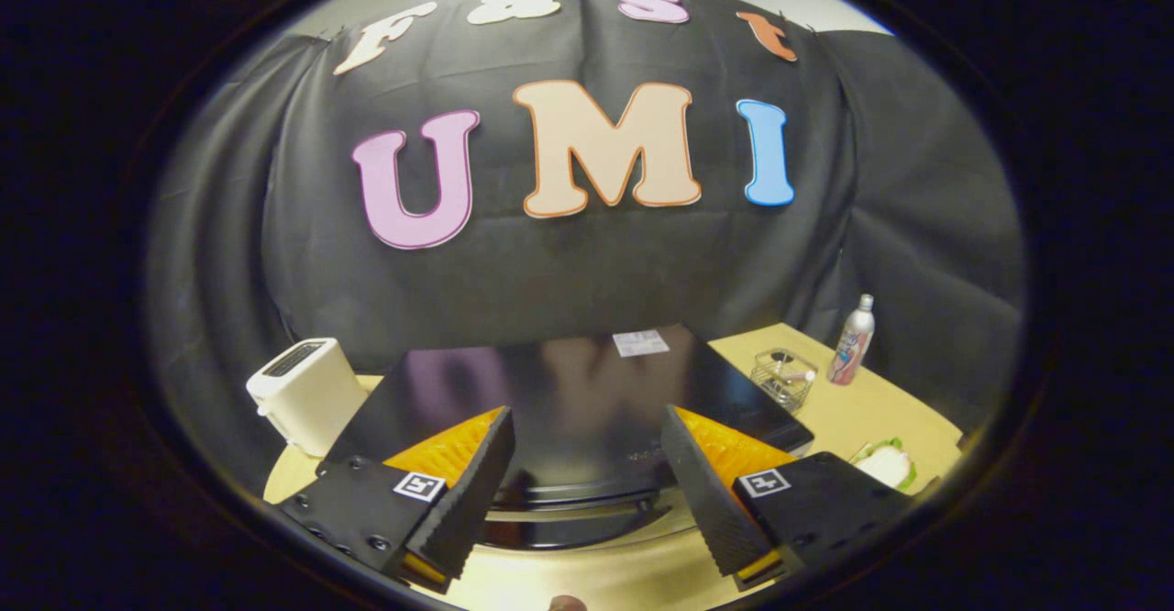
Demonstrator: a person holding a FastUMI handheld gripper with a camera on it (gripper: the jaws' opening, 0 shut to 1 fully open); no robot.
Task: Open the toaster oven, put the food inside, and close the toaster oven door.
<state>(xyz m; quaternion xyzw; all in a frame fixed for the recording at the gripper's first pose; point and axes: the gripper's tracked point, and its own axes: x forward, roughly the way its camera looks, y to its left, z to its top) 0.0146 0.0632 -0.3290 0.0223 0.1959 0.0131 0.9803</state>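
Toaster oven: the toaster oven (569, 391) sits on the table (880, 409), just ahead of my fingers; I look down on its glossy black top, which mirrors the booth wall and carries a small white sticker near the back edge.
Door: its handle (569, 501) shows as a bright bar between my fingers; the door looks shut.
Progress: I judge the task at its start, with opening, loading and closing all left.
Hand-held gripper: my hand-held gripper (587, 473) is spread wide, holding nothing, above the oven's front edge.
Food: likely the white item on a green-edged plate (885, 464), beside the oven to my right.
Around: a white toaster (303, 391) on the left; a clear box (782, 377) and a spray can (851, 340) behind on the right.
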